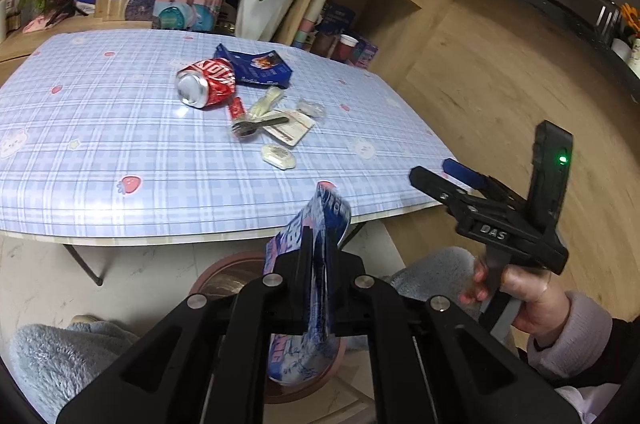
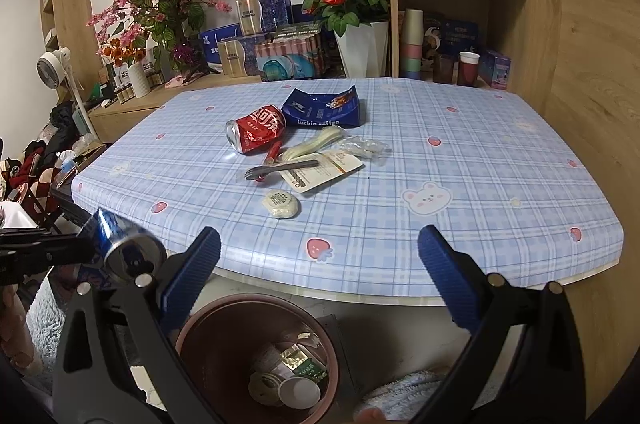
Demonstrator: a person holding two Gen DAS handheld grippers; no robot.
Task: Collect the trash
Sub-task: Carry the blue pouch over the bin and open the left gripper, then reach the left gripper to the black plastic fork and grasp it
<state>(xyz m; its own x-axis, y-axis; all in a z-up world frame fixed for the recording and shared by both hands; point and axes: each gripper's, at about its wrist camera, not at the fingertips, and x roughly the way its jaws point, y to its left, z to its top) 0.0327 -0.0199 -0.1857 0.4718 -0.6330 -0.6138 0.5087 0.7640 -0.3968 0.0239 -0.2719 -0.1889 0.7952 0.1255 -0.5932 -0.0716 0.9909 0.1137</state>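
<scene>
My left gripper is shut on a crushed blue can, pinched flat between its black fingers and held over the brown trash bin. In the right wrist view that blue can hangs at the left, just off the table edge. My right gripper stands open with nothing between its blue pads, above the bin at the table's near edge. On the table lie a crushed red can, a blue coffee bag, a fork, a white packet and a round white packet.
The bin holds paper cups and wrappers. A clear plastic wrapper lies beside the white packet. Flower vases, boxes and shelves stand behind the table. A person's hand grips the right gripper's handle. Fluffy grey fabric shows below.
</scene>
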